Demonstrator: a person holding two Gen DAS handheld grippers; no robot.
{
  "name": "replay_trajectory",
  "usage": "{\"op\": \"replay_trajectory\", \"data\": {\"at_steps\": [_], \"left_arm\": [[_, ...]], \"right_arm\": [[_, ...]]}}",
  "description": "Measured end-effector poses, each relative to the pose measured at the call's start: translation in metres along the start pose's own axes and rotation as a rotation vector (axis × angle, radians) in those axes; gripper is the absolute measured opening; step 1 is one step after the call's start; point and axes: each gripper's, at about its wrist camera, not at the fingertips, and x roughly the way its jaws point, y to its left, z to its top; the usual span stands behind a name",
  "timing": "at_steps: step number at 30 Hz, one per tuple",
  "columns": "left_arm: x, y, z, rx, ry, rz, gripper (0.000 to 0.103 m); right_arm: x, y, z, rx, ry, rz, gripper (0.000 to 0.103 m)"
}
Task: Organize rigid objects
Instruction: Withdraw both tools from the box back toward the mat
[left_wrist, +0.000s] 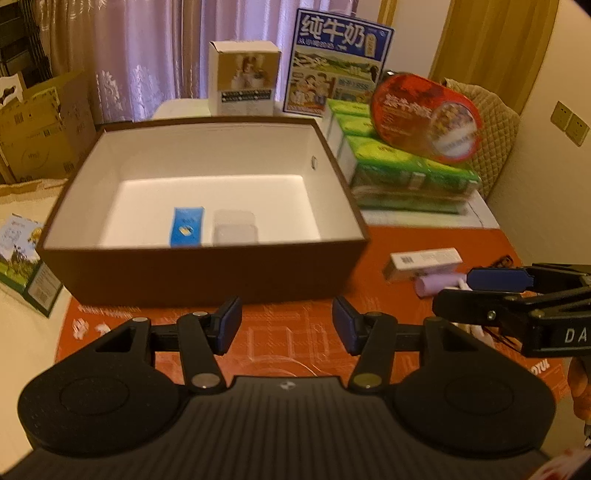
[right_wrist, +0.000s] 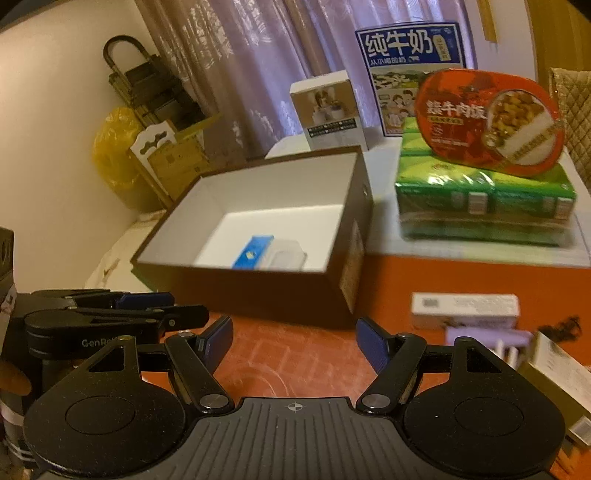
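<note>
I hold both tongs released and empty, left tongs (left_wrist: 286, 325) and right tongs (right_wrist: 293, 345), over the tabletop (left_wrist: 295, 339). The brown box (left_wrist: 207, 273) at twelve o'clock holds a blue carton (left_wrist: 186, 225); the white carton (right_wrist: 465, 310), at two o'clock, looks next.

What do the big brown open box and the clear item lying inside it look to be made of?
The brown box looks like rigid cardboard: matte brown outside, smooth white inside, with thin, straight, crisp-edged walls. The clear item beside the small blue carton looks like transparent plastic, probably a small case: the white floor shows through it and its edges catch a faint sheen. Motion blur leaves its exact form unclear.
</note>
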Motion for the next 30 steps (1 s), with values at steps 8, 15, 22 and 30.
{"op": "replay_trajectory", "data": {"at_steps": [8, 15, 22, 30], "left_arm": [[-0.006, -0.037, -0.026, -0.004, 0.027, -0.011, 0.05], [-0.001, -0.072, -0.048, 0.021, 0.071, -0.048, 0.05], [0.005, -0.107, -0.059, 0.068, 0.107, -0.093, 0.05], [0.014, -0.143, -0.067, 0.115, 0.129, -0.143, 0.05]], "right_arm": [[-0.034, -0.021, -0.031, -0.021, 0.018, -0.017, 0.071], [-0.066, -0.048, -0.056, -0.005, 0.021, -0.061, 0.071], [-0.094, -0.077, -0.08, 0.059, 0.028, -0.117, 0.071], [-0.121, -0.106, -0.103, 0.117, 0.037, -0.19, 0.071]]}}
